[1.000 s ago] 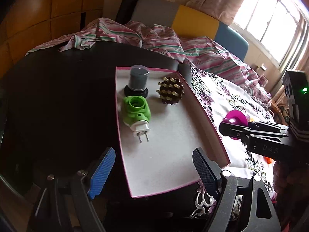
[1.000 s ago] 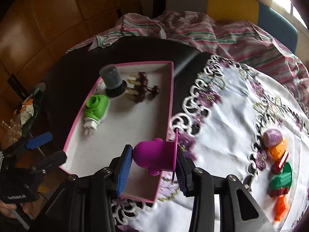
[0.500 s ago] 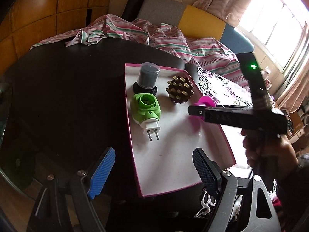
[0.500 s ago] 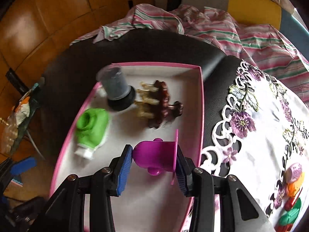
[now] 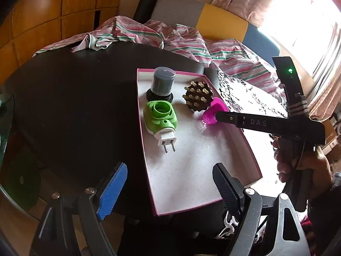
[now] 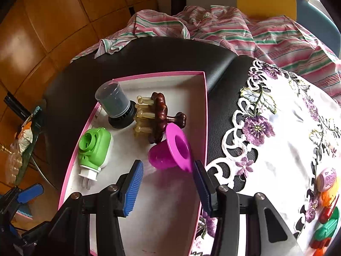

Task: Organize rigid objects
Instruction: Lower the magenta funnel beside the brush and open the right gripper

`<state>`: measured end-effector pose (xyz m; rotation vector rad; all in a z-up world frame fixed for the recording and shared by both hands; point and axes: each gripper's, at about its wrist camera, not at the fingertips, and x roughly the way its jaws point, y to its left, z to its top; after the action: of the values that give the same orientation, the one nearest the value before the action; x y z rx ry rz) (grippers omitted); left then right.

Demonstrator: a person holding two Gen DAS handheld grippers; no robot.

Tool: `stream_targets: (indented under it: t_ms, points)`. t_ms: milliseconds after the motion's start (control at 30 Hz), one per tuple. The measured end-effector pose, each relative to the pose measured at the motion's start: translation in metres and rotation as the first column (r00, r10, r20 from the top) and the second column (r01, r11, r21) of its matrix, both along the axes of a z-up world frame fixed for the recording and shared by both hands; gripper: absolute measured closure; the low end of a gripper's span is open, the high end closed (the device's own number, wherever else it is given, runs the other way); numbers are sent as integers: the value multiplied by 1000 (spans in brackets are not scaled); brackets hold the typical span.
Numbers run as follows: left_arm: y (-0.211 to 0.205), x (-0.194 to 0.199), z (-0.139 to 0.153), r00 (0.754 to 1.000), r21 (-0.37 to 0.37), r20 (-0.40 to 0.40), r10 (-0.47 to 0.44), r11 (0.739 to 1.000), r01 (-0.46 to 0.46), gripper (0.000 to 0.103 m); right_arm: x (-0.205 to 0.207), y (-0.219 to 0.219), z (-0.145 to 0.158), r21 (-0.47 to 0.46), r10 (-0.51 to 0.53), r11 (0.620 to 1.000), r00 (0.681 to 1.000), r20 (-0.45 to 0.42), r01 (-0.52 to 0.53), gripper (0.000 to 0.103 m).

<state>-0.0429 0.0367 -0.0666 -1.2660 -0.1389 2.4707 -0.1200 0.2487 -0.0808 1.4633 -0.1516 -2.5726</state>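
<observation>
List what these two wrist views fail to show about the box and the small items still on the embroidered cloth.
- Pink-edged cardboard box: near corners hidden by the right gripper in the right wrist view.
- Small coloured plastic pieces: cut off by the right edge, shapes unclear.
- Magenta plastic funnel: partly hidden behind the gripper finger in the left wrist view.
</observation>
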Motion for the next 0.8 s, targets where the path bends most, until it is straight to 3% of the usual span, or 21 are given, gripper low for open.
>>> stream_targets:
  t_ms: [800]
  points:
    - [18,16,11,998,-46,-45,-52,998,50,20,57,7,29,-10,-59,998,993,-103,59,54]
